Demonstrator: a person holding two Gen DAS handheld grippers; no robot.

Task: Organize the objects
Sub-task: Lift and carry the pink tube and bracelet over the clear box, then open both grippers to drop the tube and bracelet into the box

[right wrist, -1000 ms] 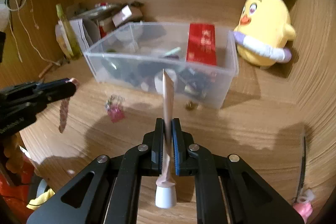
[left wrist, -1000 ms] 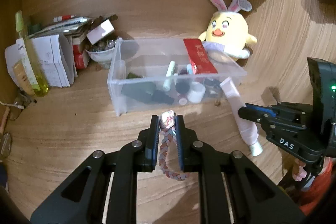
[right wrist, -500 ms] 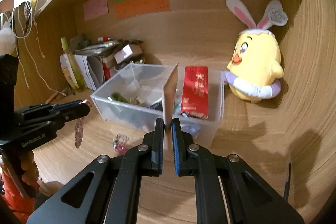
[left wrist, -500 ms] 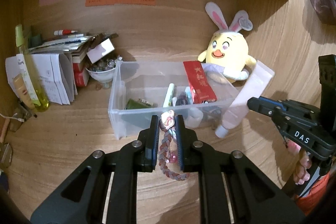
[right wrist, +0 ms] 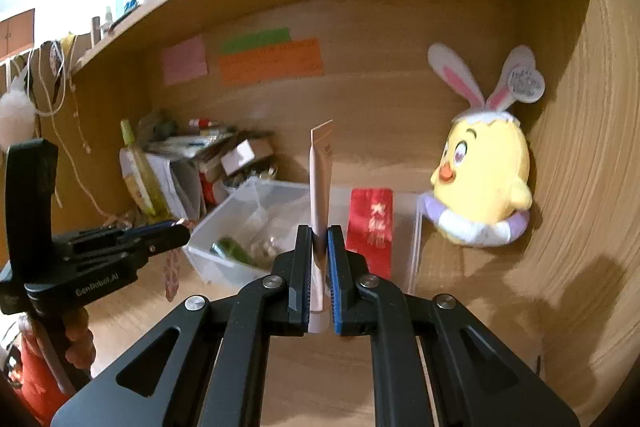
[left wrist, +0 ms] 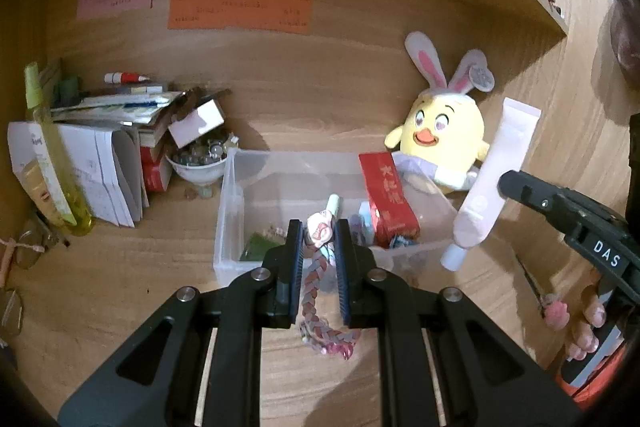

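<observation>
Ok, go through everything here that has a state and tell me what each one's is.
Left tongs: shut on the braided cord.
Right tongs: shut on the pink tube, cap down.
Clear bin: open-topped, partly filled.
Red packet: in the bin, leaning.
Plush chick: upright behind the bin.
Bowl: full of small bits.

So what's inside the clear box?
Inside the clear box you can see a red packet leaning upright, a green thing and a white tube. The left gripper and its braided cord cover the middle, so other bits stay hidden.
</observation>
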